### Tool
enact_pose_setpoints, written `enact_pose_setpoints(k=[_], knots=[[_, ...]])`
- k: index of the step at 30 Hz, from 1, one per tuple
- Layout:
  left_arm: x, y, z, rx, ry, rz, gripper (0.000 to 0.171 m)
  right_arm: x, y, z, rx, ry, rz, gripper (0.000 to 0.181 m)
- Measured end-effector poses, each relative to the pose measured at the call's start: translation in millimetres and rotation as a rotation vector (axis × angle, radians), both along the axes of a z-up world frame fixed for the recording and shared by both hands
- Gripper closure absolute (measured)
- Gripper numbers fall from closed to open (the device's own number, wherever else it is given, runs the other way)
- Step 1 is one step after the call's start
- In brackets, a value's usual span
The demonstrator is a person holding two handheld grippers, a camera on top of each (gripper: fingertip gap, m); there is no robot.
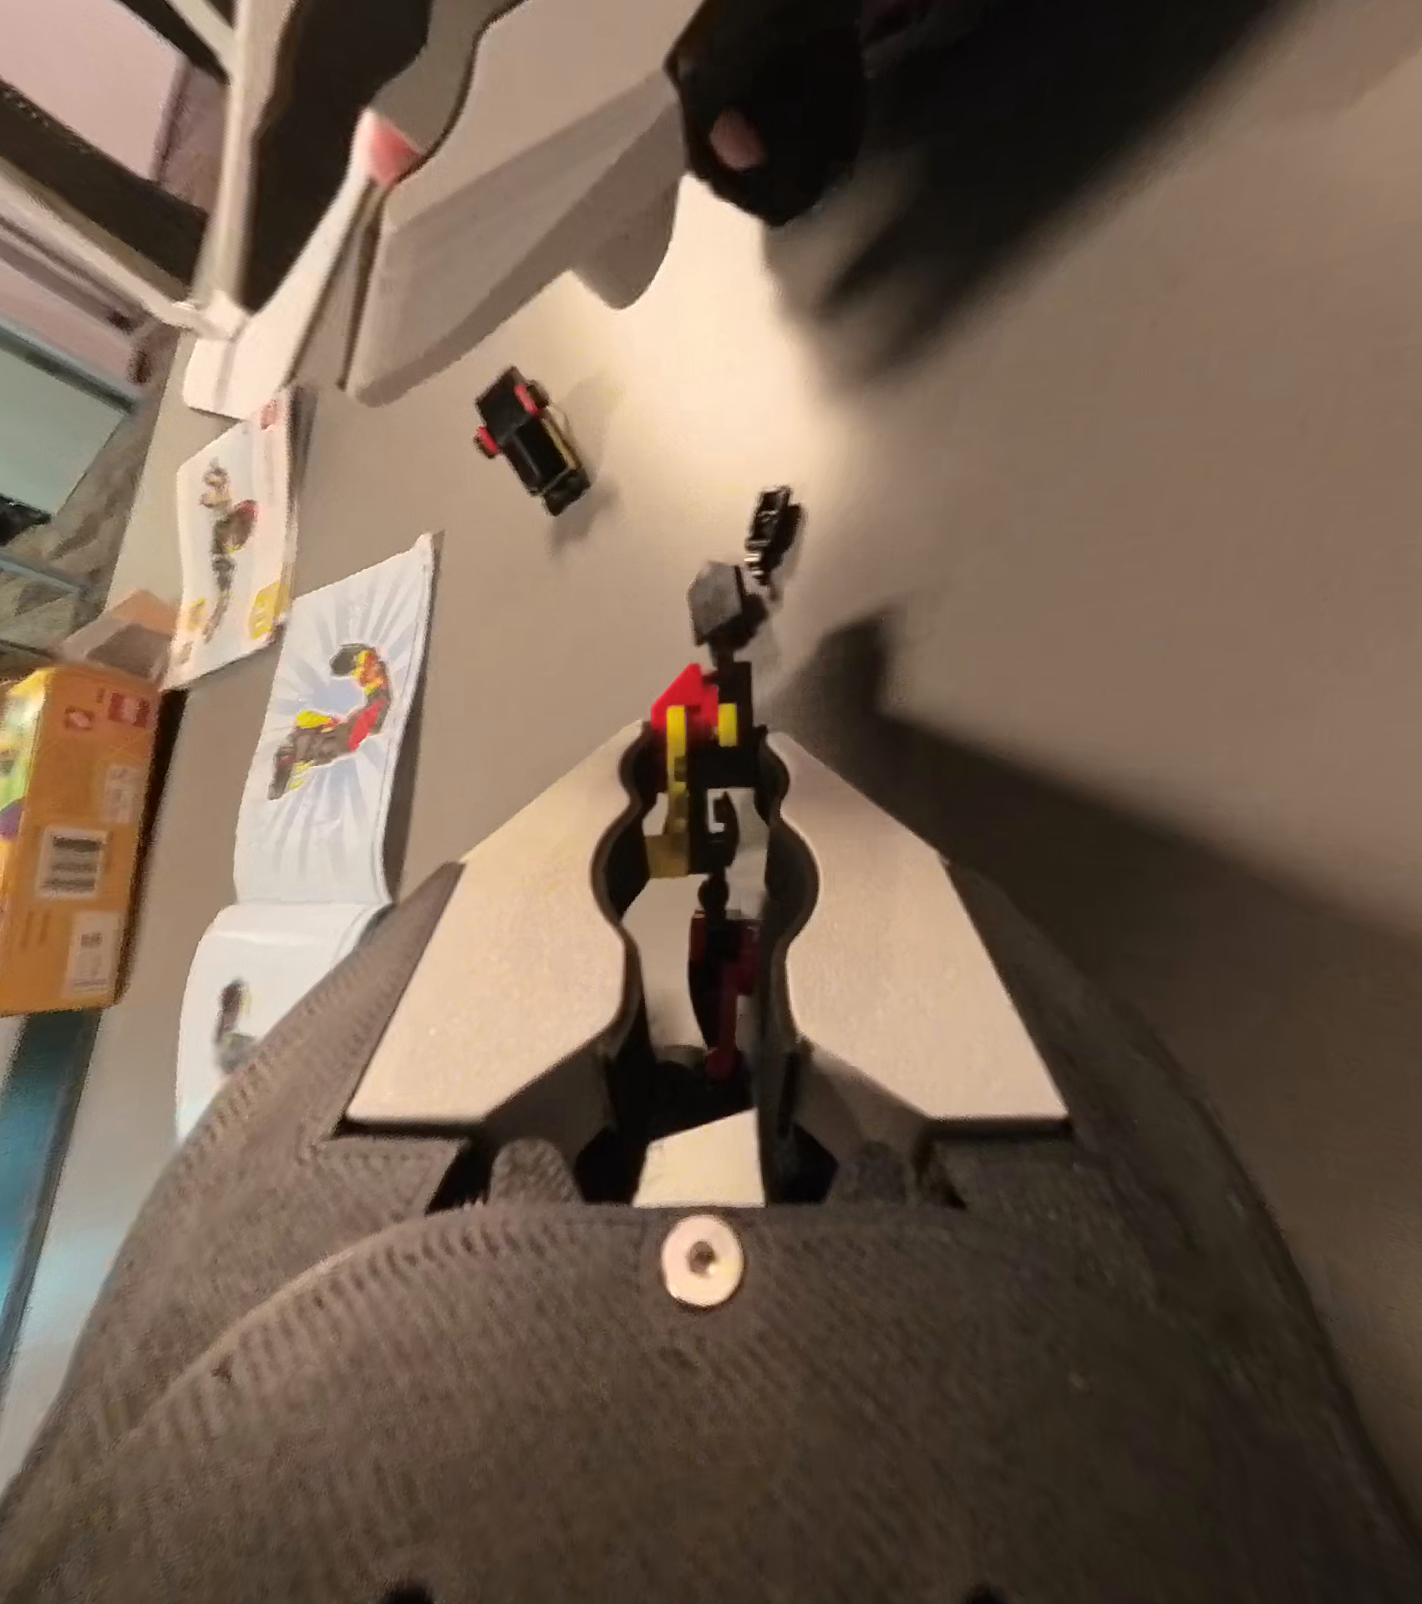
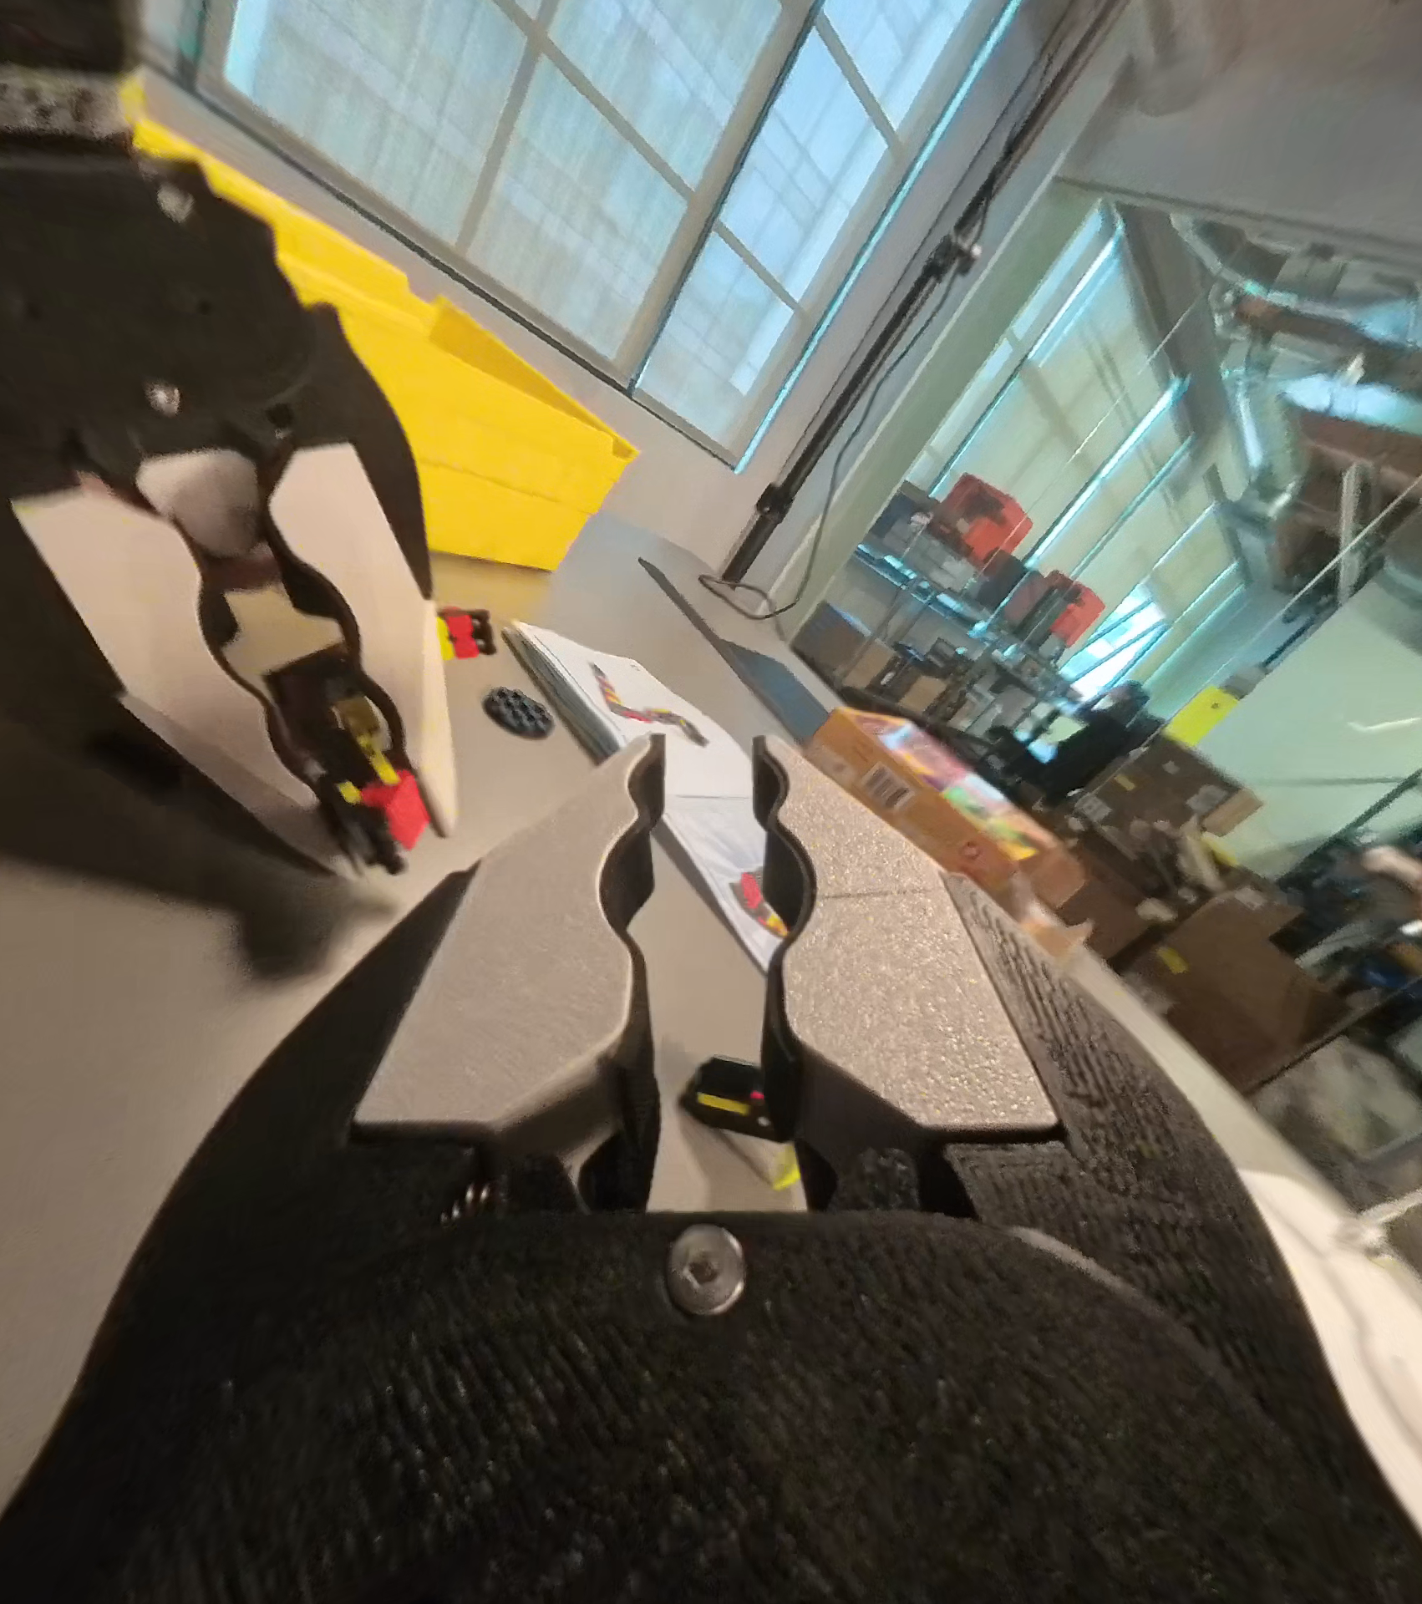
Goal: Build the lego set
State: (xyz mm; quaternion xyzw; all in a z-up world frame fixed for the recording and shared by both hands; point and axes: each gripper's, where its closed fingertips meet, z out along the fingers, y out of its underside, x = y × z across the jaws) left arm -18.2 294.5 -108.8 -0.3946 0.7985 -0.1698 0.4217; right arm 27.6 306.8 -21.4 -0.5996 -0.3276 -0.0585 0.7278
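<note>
Lego sub-assembly point(image 1: 703, 781), black with yellow and red bricks, is clamped between the fingers of the left gripper point(image 1: 703, 738), its red tip poking past the fingertips and a thin black stem running back toward the gripper body. Seen from the right wrist view, the same model point(image 2: 369, 781) is carried point-down, close to the grey table point(image 2: 82, 998); contact with the surface cannot be judged. Right gripper point(image 2: 703, 755) is seen with fingers apart and nothing between them; a small black-and-yellow piece point(image 2: 725, 1098) lies on the table beneath it. Loose parts are noted ahead of the left gripper: a dark grey brick point(image 1: 716, 599), a small black piece point(image 1: 773, 525) and a black block with red studs point(image 1: 530, 451). Open instruction booklet point(image 1: 343, 720) and yellow box point(image 1: 39, 851) lie off to the side; a round black plate point(image 2: 518, 712) sits near the booklet. Step in hand is judged to be fetching the next piece with the free gripper. For a clean join, the model should be kept firmly pinched and steady, the piece taken squarely by its sides, studs aligned before pressing, and force directed along the stem so that it is not snapped.
</note>
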Motion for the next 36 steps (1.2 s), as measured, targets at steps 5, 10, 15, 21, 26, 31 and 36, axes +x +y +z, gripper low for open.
enact_pose_setpoints(k=[5, 10, 15, 21, 26, 31, 36], knots=[[6.9, 9.4, 29.6, -0.008, -0.167, 0.081, 0.151, -17.0, -2.8, 3.1, -0.225, 0.297, 0.125, 0.154], [6.6, 17.3, 46.2, -0.115, -0.257, 0.137, 0.151, -32.9, -3.0, -4.0, -0.473, 0.565, 0.199, 0.149], [8.2, 16.0, 52.4, -0.110, -0.293, 0.150, 0.151, -51.7, -4.2, -17.2, -0.710, 0.765, 0.273, 0.145], [10.1, 10.3, 56.7, -0.083, -0.317, 0.141, 0.151, -57.5, -3.4, -14.8, -0.761, 0.885, 0.321, 0.160], [11.0, 5.4, 57.0, -0.101, -0.316, 0.124, 0.147, -52.3, -3.3, -11.2, -0.778, 0.912, 0.348, 0.165], [9.8, -10.5, 56.6, -0.322, -0.274, 0.045, 0.137, -44.4, -5.1, -5.4, -0.807, 0.936, 0.404, 0.166], [6.1, -20.1, 71.9, -0.681, -0.284, -0.012, 0.134, -41.5, -9.7, 2.5, -0.812, 0.936, 0.471, 0.166]])
